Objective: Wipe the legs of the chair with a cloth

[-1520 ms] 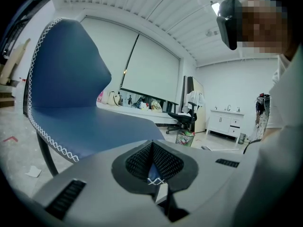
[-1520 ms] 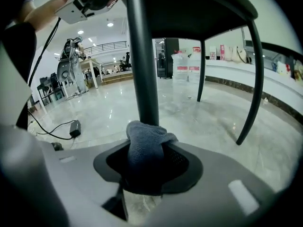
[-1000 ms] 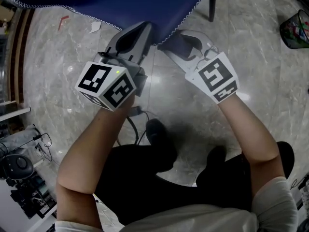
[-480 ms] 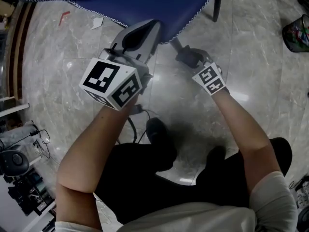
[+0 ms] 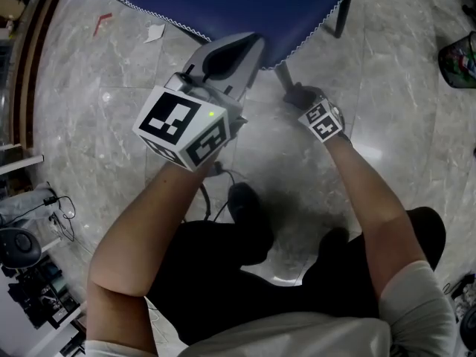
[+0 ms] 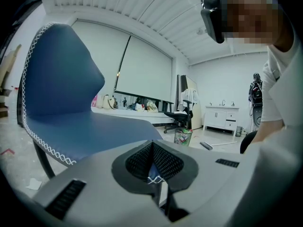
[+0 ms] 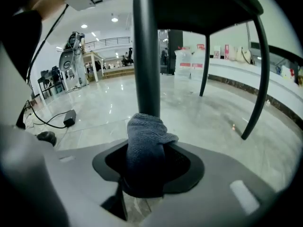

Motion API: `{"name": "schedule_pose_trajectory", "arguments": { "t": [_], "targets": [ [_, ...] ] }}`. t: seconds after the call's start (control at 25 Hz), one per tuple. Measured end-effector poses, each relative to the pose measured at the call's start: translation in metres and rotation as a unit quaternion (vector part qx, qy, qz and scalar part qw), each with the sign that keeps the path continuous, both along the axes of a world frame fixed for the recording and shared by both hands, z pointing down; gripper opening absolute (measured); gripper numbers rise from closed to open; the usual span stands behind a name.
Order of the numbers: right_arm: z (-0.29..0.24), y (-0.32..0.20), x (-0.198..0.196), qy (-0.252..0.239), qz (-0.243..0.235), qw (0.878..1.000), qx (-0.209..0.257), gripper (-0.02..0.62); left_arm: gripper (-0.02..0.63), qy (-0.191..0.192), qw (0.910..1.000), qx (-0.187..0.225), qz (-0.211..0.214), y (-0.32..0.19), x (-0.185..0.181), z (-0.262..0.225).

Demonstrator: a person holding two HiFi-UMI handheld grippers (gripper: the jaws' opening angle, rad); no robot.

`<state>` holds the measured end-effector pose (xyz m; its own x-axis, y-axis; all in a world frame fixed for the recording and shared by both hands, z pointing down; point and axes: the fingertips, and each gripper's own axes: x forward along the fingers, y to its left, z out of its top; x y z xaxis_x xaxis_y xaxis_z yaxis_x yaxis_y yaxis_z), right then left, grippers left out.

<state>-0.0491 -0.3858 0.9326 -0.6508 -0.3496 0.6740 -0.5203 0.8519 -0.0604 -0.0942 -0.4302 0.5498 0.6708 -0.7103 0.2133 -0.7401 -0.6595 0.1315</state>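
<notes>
Grey knitted cloth (image 7: 143, 136) is clenched between the jaws of the right gripper (image 7: 147, 150). It bunches up out of the black pads, and its upper fold seems to press against the front leg (image 7: 146, 56) of the chair, low down on that dark round tube.

Above that leg, the left gripper (image 6: 152, 150) has its jaws closed on the seat (image 6: 90, 131), with the blue edge and its white zigzag stitching pinched between the pads. In the head view the right gripper sits just right of the front leg and well below the seat's edge. The left gripper sits to the leg's left, up at the rim.

Under the leg spreads a glossy grey marble floor (image 7: 199, 112). To the left of the leg, a black power brick (image 7: 69, 117) lies on it with a cable trailing away. Beyond the leg and to its right stand two more chair legs, a straight leg (image 7: 204, 74) and a curved leg (image 7: 259, 79). Much farther from the front leg, a mesh waste bin (image 6: 182, 136) stands just in front of a black office chair (image 6: 182, 115).
</notes>
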Motion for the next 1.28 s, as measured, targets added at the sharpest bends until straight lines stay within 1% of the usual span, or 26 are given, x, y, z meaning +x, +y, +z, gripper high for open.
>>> {"name": "schedule_pose_trajectory", "arguments": {
  "t": [0.04,0.12,0.2,0.28,0.44,0.6,0.68,0.8,0.88,1.04,1.12,1.2,1.28],
  "targets": [
    [0.006,0.000,0.002,0.008,0.008,1.000,-0.013,0.180,0.006,0.000,1.0000,0.001,0.001,0.000,0.001,0.000],
    [0.005,-0.002,0.001,0.012,0.019,0.999,-0.023,0.181,0.005,-0.001,1.0000,0.003,0.003,0.000,0.001,-0.001],
    [-0.005,0.000,-0.001,0.008,0.018,1.000,-0.021,0.181,0.005,-0.001,1.0000,-0.002,0.002,0.001,0.001,0.000],
    [-0.026,0.000,-0.003,-0.007,0.014,1.000,-0.011,0.181,0.005,0.000,0.9999,-0.010,0.001,0.001,0.001,0.001],
    [-0.088,-0.010,-0.008,-0.050,0.020,0.998,0.028,0.181,0.005,0.003,0.9999,-0.015,-0.001,-0.002,0.003,0.000],
    [-0.166,-0.016,-0.022,-0.093,0.019,0.993,0.074,0.184,0.005,0.003,0.9997,-0.019,-0.013,-0.003,0.000,0.001],
    [-0.210,-0.018,-0.026,-0.119,0.015,0.988,0.101,0.186,0.005,0.001,0.9997,-0.021,-0.015,-0.004,0.000,0.000],
    [-0.276,-0.021,-0.032,-0.164,0.014,0.976,0.143,0.186,0.005,-0.001,0.9997,-0.018,-0.017,-0.004,0.000,-0.002],
    [-0.299,-0.023,-0.033,-0.181,0.016,0.971,0.156,0.189,0.005,0.000,0.9997,-0.016,-0.019,-0.004,0.000,-0.002],
    [-0.289,-0.022,-0.033,-0.213,0.018,0.959,0.185,0.189,0.006,0.002,0.9997,-0.011,-0.021,-0.003,-0.001,0.000],
    [-0.275,-0.021,-0.031,-0.222,0.022,0.956,0.191,0.192,0.005,0.001,0.9998,-0.010,-0.019,-0.003,0.000,0.000],
    [-0.254,-0.020,-0.030,-0.218,0.020,0.957,0.189,0.195,0.006,0.001,0.9998,-0.008,-0.019,-0.003,0.000,0.000],
    [-0.227,-0.020,-0.028,-0.208,0.019,0.961,0.180,0.196,0.005,0.004,0.9998,-0.007,-0.017,-0.004,0.000,0.001]
  ]
}}
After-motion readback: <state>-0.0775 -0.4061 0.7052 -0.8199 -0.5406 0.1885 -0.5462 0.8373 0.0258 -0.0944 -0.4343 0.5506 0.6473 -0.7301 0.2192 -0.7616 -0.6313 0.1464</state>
